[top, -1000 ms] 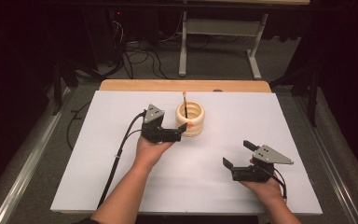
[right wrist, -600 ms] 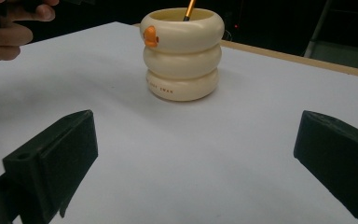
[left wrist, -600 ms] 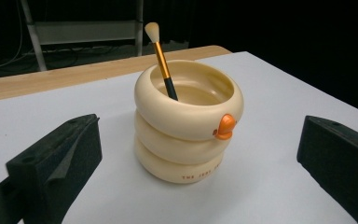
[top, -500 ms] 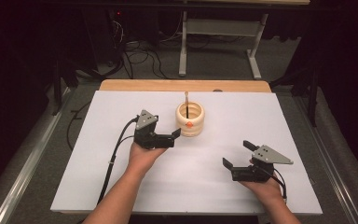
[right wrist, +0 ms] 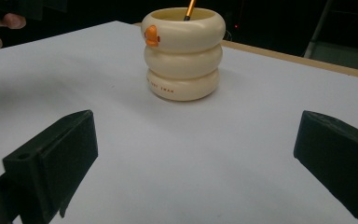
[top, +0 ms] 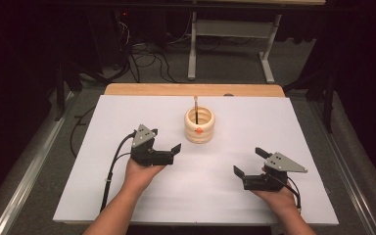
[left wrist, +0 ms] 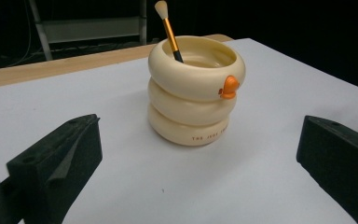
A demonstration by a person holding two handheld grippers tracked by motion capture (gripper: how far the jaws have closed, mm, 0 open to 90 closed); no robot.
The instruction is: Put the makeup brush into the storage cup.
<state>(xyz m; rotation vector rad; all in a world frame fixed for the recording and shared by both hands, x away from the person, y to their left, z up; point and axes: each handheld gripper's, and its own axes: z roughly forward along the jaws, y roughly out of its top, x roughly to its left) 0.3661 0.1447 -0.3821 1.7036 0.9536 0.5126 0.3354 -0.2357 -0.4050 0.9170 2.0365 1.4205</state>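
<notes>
Grippers number two: the left gripper [top: 169, 149] and the right gripper [top: 248, 162] both rest low over the white table sheet [top: 103, 196] with jaws wide apart, holding nothing. One cream, three-ringed holder with a small orange duck-like knob [left wrist: 196, 91] stands ahead of the left gripper, a little apart, and farther ahead of the right. One orange-handled brush with a pale tuft [left wrist: 167, 25] leans inside it, apparently bristles up.

Holder [left wrist: 193, 100] smooth, glossy cream plastic; brush [left wrist: 168, 29] handle shiny metallic orange; table [top: 127, 117] cover matt white.
</notes>
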